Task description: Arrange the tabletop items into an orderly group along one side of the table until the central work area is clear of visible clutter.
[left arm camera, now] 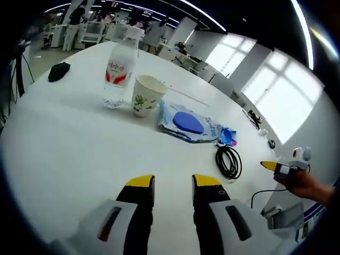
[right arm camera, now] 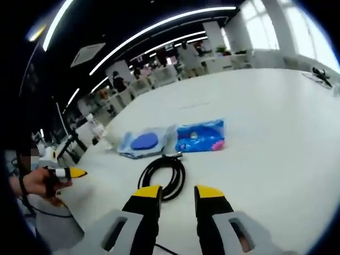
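Above the white table [left arm camera: 69,149], both tools [left arm camera: 173,183] [right arm camera: 178,194] hover parted, empty.

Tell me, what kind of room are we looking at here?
Probably a big open-plan office or lab: a long white table, strip lights across a dark ceiling, large windows, and more white desks with people in the background.
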